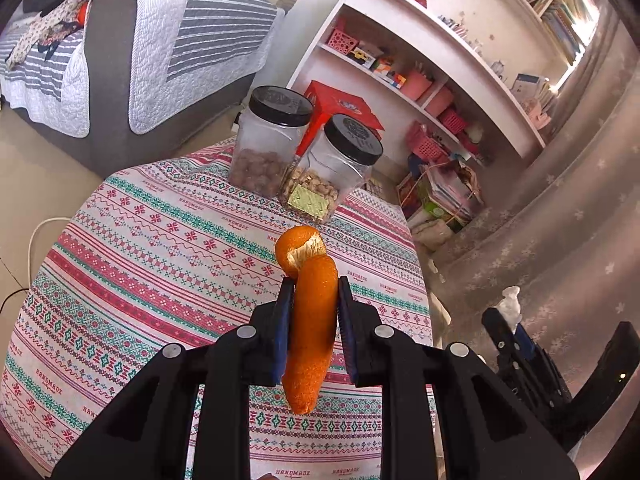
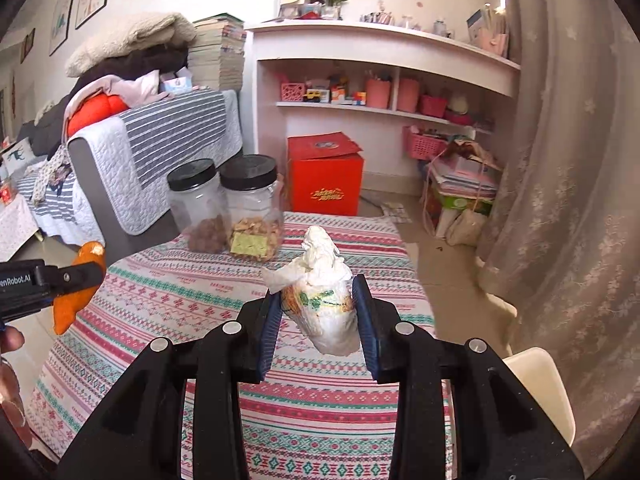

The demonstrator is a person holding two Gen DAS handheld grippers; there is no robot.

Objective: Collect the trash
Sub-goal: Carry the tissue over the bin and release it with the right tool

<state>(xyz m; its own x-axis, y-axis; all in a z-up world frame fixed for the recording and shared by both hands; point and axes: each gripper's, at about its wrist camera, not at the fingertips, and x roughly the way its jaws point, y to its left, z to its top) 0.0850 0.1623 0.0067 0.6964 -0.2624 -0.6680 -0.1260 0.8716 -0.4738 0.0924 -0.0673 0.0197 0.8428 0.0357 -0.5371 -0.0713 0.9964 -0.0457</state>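
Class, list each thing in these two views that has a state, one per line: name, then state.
left gripper: shut on the orange peel
orange peel: held off the table
right gripper: shut on the crumpled tissue
crumpled tissue: held above the tablecloth
brown-nut jar: upright, lid on
pale-nut jar: upright, lid on

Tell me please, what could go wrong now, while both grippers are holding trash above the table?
The orange peel hangs long and curled between the left gripper pads, so it might slip out. The crumpled tissue wad in the right gripper has a loose flap that could tear or snag. Either piece, if swung low, might bump the two jars on the table.
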